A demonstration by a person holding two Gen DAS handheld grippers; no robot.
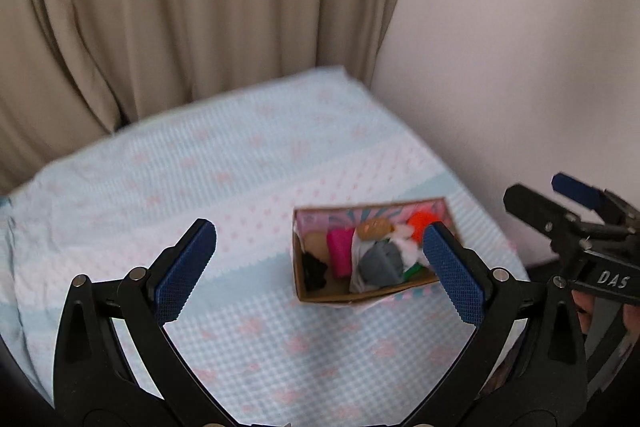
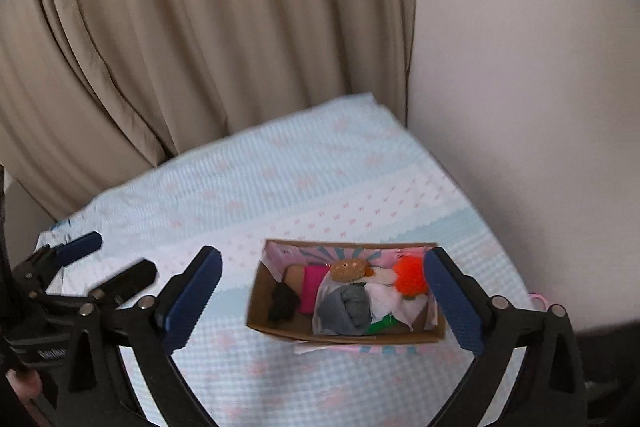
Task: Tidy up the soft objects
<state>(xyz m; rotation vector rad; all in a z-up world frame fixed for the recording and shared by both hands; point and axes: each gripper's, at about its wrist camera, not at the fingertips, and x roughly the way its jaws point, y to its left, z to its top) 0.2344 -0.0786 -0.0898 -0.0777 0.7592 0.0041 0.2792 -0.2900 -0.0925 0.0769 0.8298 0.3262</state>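
A cardboard box [image 2: 344, 307] sits on a bed [image 2: 280, 195] with a pale blue and pink patterned cover, near its right edge by the wall [image 2: 520, 107]. It holds soft objects: a grey bundle [image 2: 346, 311], a pink roll [image 2: 314, 287], an orange pompom [image 2: 410, 277], a black piece [image 2: 284, 301]. The right tool [image 2: 322, 303] and left tool [image 1: 318, 271] both hang above, fingers apart, empty. Blur hides finer detail. Curtains [image 2: 200, 47] hang behind; open cover lies to the box's left.
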